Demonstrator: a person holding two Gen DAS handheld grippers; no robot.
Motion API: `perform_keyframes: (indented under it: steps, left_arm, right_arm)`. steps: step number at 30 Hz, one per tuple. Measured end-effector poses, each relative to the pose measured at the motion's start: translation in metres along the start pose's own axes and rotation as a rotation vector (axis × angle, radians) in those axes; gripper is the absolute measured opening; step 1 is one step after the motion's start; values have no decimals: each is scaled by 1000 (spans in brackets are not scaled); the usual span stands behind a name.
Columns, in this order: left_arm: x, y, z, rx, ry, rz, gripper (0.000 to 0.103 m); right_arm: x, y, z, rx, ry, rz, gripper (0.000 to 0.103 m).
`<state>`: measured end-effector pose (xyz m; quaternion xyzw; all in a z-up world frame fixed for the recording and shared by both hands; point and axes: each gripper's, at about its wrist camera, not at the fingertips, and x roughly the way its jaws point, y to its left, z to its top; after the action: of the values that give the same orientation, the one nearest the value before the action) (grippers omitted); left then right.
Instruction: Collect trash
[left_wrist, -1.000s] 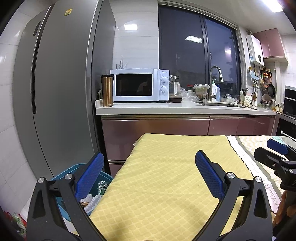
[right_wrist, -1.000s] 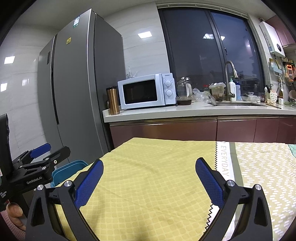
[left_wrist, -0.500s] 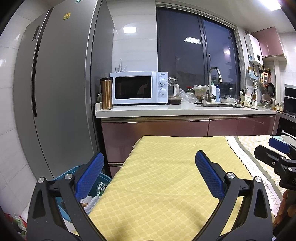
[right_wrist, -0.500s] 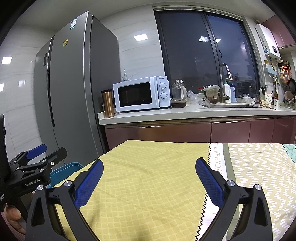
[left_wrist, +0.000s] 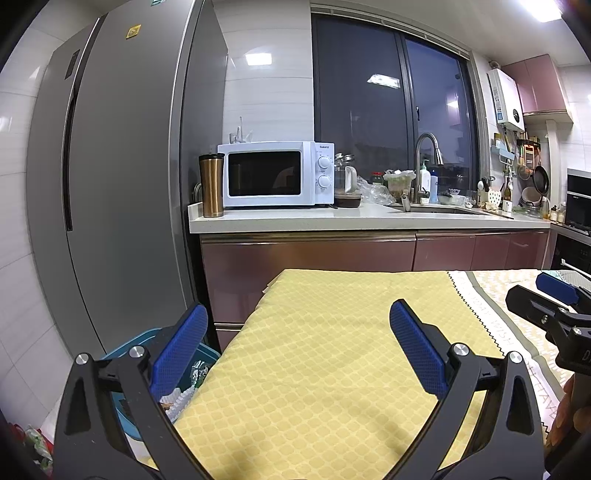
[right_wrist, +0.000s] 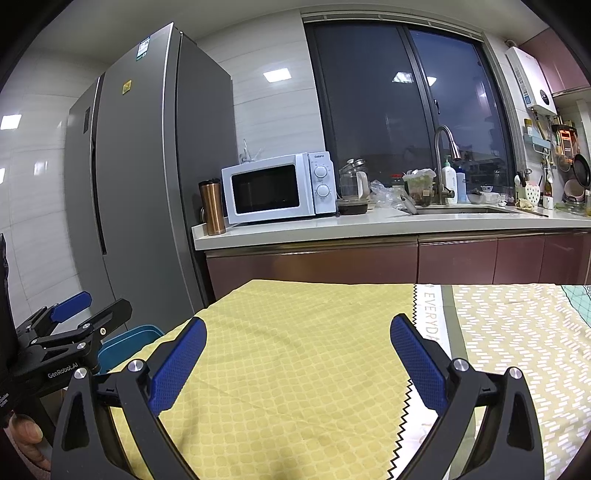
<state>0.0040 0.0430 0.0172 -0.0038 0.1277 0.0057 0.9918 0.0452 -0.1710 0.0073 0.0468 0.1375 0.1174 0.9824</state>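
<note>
A blue bin (left_wrist: 122, 356) stands on the floor off the table's left edge, holding crumpled wrappers (left_wrist: 197, 371) and white crinkled paper (left_wrist: 179, 398). My left gripper (left_wrist: 299, 350) is open over the yellow tablecloth (left_wrist: 325, 354), its left finger above the bin, nothing between the pads. My right gripper (right_wrist: 299, 354) is also open and empty over the same cloth (right_wrist: 295, 354). Each gripper shows in the other's view: the right gripper (left_wrist: 533, 291) at the right edge, the left gripper (right_wrist: 107, 302) at the left, above the bin (right_wrist: 129, 345). No loose trash is visible on the cloth.
A grey fridge (left_wrist: 110, 184) rises left of the bin. The counter (left_wrist: 332, 219) behind the table carries a copper tumbler (left_wrist: 211, 184), a white microwave (left_wrist: 275, 179), a kettle and a sink with a tap. A patterned runner (right_wrist: 517, 332) covers the table's right side.
Both views have drifted slightly, the counter and microwave sitting a little lower in frame. Both grippers stay open and empty over the cloth.
</note>
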Motion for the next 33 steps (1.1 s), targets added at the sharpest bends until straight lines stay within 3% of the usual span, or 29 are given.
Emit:
perform_keyframes:
  steps: [33]
  left_arm:
    - [2, 1, -2, -4, -9, 1, 97]
  right_arm:
    - [2, -4, 0, 1, -1, -2, 96]
